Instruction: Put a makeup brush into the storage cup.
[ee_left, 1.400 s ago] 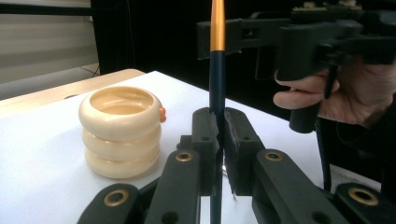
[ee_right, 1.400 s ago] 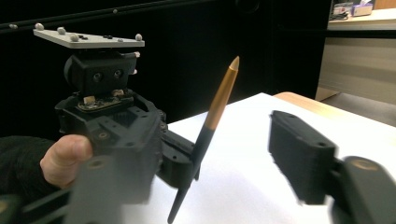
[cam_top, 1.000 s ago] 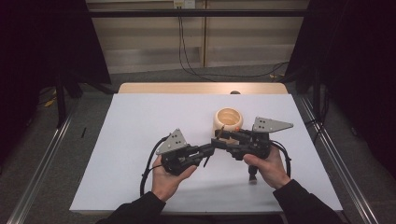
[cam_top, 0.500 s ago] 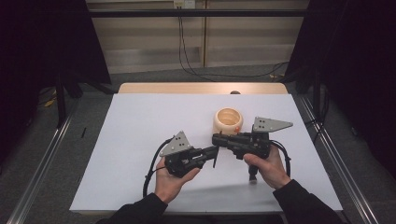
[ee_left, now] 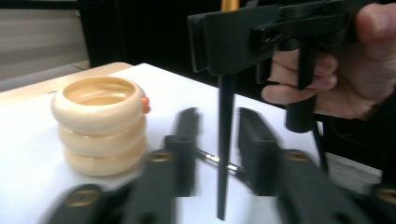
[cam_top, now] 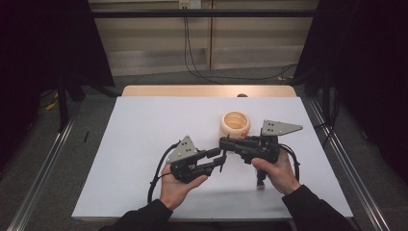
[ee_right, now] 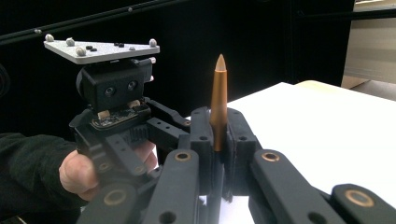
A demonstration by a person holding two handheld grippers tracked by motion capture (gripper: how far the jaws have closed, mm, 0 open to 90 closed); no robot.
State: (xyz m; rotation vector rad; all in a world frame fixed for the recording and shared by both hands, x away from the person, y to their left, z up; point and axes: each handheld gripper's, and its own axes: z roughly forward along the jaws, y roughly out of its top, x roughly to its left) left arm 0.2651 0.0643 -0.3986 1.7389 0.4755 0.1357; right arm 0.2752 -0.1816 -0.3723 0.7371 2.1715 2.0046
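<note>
My right gripper [cam_top: 224,143] points left and is shut on a pen [ee_right: 218,93] with a copper-coloured pointed top and a thin black shaft [ee_left: 226,140]. The pen stands upright in its jaws. My left gripper [cam_top: 221,159] sits just below and left of it, and its jaws have just been opening. In the left gripper view its blurred fingers [ee_left: 184,140] stand on either side of the black shaft without touching it. A cream ribbed cup [cam_top: 235,124] with an orange spot stands on the white sheet [cam_top: 159,125] just behind the grippers.
The white sheet covers a wooden table whose far edge [cam_top: 207,90] shows beyond it. Metal rails [cam_top: 45,163] run along both sides on the floor. Dark curtains stand left and right, and cables hang down the back wall.
The left gripper's jaws have parted from around the pen's shaft. Both hands stay in about the same place, with the right gripper keeping its hold.
</note>
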